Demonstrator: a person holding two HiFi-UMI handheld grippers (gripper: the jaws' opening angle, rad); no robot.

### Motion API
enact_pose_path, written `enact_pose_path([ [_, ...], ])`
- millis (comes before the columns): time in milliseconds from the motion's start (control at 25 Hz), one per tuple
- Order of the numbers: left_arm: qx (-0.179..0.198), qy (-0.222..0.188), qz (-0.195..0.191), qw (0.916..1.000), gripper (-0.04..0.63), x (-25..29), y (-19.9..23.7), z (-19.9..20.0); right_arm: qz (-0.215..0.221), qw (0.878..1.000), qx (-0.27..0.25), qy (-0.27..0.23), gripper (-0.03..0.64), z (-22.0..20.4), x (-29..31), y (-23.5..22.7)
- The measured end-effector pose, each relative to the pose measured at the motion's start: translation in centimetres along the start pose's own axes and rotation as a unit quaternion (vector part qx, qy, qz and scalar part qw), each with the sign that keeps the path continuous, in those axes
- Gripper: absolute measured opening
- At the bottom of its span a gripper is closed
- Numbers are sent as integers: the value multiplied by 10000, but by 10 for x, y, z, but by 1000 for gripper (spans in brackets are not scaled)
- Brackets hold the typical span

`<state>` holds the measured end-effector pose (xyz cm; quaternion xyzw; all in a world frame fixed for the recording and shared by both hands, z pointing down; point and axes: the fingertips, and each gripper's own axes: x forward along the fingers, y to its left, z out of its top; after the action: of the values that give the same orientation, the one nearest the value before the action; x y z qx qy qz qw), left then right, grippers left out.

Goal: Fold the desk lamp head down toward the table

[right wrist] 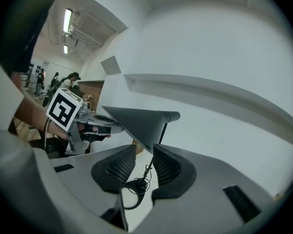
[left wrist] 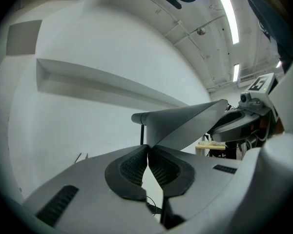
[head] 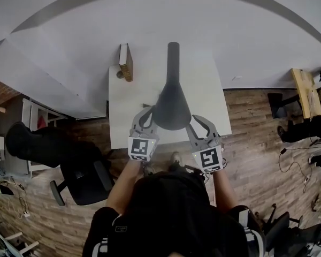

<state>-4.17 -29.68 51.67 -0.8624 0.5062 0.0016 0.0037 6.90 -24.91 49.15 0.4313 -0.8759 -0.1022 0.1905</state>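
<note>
Head view: a white worktop [head: 203, 90] is seen from steeply above, w/ the dark lamp head [head: 171, 108] over its near half and the lamp arm [head: 173, 58] running away toward the wall. The head is flanked by both claws. The L claw [head: 148, 111] is set at its left rim, the R claw [head: 196, 120] just beside its right rim. A brown box [head: 125, 61] is stood at the worktop's far left corner. A black chair [head: 83, 181] is parked on the wood floor [head: 257, 122] to the left.

L claw view: the pads [left wrist: 132, 167] are pressed together at their tips. The lamp head's thin lower edge runs down right into that meeting point, so it appears to be pinched there, though the contact itself is too fine to be sure. The head is seen as a flat cone, roughly level, w/ a thin stem [left wrist: 142, 134] behind it. The R claw is seen beyond the head's far rim.

R claw view: the pads are spread, w/ a clear gap between them. The lamp head's rim hangs just above and beyond the gap, and neither pad is pressed on it. A black cable [right wrist: 139, 182] is seen through the gap. The L claw's marker cube [right wrist: 63, 107] is seen at the head's opposite rim.
</note>
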Motion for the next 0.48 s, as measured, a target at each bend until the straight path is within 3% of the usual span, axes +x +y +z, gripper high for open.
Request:
enact_pose_path([
  [320, 41, 16, -8, 10000, 31, 0, 0, 0, 119, 9942, -1067, 110, 138, 23, -8, 10],
  [480, 34, 22, -12, 10000, 31, 0, -1, -1, 129, 9913, -1302, 111, 137, 24, -4, 13],
])
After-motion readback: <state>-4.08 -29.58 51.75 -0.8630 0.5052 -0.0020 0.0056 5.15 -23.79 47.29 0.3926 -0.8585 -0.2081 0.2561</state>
